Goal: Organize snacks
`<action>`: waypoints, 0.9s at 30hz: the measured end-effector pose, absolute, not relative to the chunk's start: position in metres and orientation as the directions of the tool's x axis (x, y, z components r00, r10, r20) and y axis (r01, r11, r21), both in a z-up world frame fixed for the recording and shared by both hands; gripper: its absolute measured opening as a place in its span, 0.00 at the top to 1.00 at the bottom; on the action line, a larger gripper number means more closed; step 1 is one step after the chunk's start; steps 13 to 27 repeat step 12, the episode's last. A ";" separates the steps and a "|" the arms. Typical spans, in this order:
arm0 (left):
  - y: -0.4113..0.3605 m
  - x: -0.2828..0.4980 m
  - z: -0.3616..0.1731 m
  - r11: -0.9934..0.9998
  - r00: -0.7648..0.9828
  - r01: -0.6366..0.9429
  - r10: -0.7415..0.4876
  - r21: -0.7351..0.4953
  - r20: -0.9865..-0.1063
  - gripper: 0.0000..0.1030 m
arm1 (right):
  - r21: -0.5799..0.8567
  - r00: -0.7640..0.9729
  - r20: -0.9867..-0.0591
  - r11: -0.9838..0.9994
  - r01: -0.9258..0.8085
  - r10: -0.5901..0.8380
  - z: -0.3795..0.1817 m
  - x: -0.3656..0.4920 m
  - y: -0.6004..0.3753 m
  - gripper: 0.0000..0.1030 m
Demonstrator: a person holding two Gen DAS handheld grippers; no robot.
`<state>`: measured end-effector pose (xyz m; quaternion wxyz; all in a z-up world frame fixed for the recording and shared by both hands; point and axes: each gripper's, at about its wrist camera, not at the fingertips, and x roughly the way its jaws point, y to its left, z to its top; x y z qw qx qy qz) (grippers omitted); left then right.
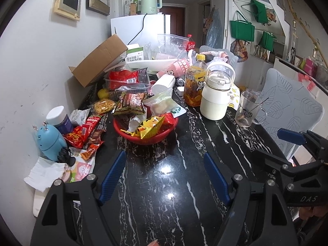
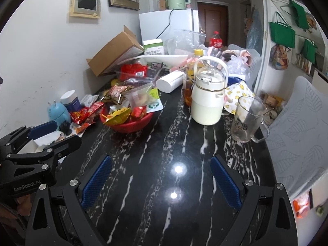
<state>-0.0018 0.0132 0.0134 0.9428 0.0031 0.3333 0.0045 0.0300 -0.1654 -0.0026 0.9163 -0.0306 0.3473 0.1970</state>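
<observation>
at nine o'clock on the black marble table [image 1: 164,184], hard against the white wall, stands a blue robot-shaped gadget [image 1: 50,141] with a white-capped jar [image 1: 58,119] just behind it and a crumpled white tissue [image 1: 44,173] in front. just right of these, loose snack packets [image 1: 85,132] lie strewn flat, red and brown, their long axes mostly running from seven o'clock up toward one o'clock. near the centre, around twelve o'clock from the left gripper [image 1: 165,176], sits a red bowl [image 1: 143,137] heaped with wrappers; a yellow packet [image 1: 151,126] on top lies tilted, its long axis slanting from seven up toward two o'clock, one end hanging over the near rim. behind the bowl a clear zip bag [image 1: 161,102] leans upright, and a cardboard box [image 1: 100,61] tilts against the wall at eleven o'clock. the left gripper's blue fingers [image 1: 113,177] are spread wide with only bare table between them, grasping nothing. further right, at one o'clock, stand an orange drink bottle [image 1: 193,84], a cream jug with a handle [image 1: 216,94], then a glass mug [image 1: 246,110] holding a spoon. at three o'clock the right gripper [image 2: 162,182] hovers over bare marble, its fingers [image 2: 225,182] likewise released and empty
</observation>
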 end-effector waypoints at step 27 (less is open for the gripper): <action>0.015 0.001 0.010 1.000 0.769 -0.011 0.019 0.016 -0.639 0.25 | 0.083 0.676 -0.655 0.921 -0.379 0.338 -0.006 0.031 -0.165 0.05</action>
